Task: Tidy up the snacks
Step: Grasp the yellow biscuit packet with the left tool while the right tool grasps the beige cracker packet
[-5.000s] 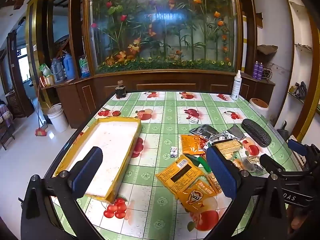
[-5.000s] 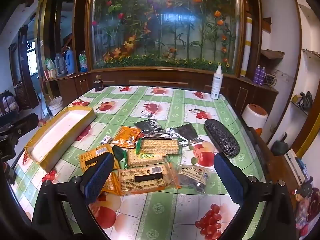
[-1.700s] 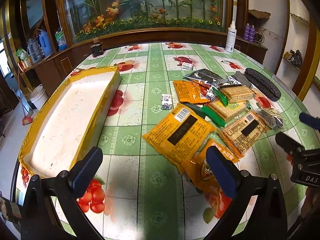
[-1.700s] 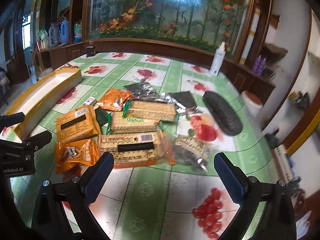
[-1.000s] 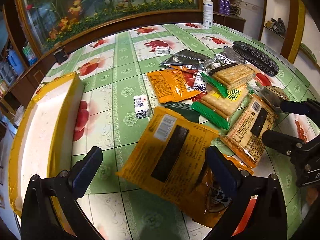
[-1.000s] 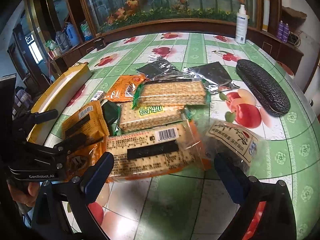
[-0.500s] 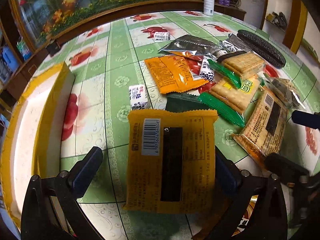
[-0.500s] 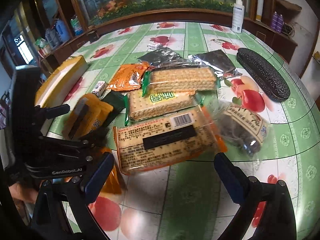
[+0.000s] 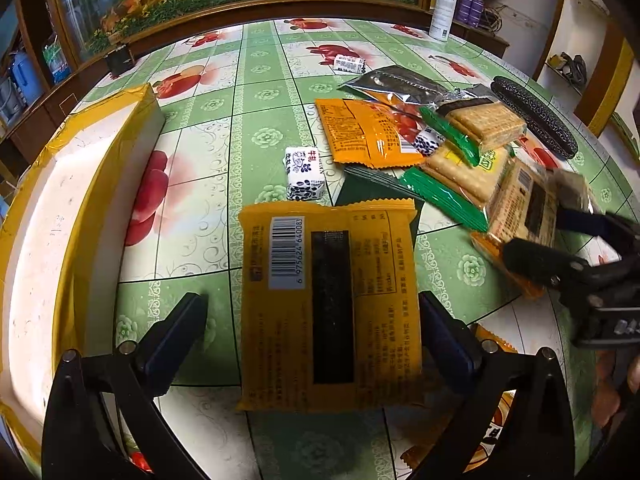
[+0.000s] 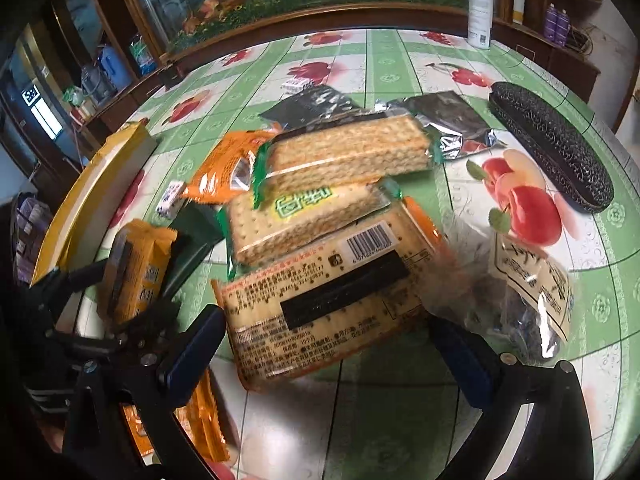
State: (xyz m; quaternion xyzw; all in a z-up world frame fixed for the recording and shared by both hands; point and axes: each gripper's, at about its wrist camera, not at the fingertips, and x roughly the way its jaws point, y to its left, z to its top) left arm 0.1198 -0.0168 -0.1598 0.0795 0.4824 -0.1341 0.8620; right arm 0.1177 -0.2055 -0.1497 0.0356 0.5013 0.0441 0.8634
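A yellow snack packet [image 9: 332, 304] with a barcode lies between the fingers of my left gripper [image 9: 312, 320], which stands open. Its right finger touches the packet; a strip of tablecloth shows by its left finger. In the right wrist view that packet [image 10: 136, 272] looks tilted up inside the left gripper [image 10: 128, 280]. My right gripper [image 10: 326, 320] is open, its fingers close on either side of a clear cracker packet [image 10: 328, 304] with orange ends. In the left wrist view the right gripper [image 9: 556, 240] sits at that packet [image 9: 524, 204].
A white tray with a yellow rim [image 9: 100, 184] lies at the left. The pile holds green wafer packets [image 10: 344, 148], an orange packet [image 9: 360, 136], foil packets [image 9: 396, 80], a small candy [image 9: 304, 172] and a seed bag [image 10: 532, 304]. A dark case [image 10: 552, 148] lies at the right.
Both grippers have dropped from above the table down to the pile. Each now has a packet between its fingers, and both sets of fingers have narrowed slightly.
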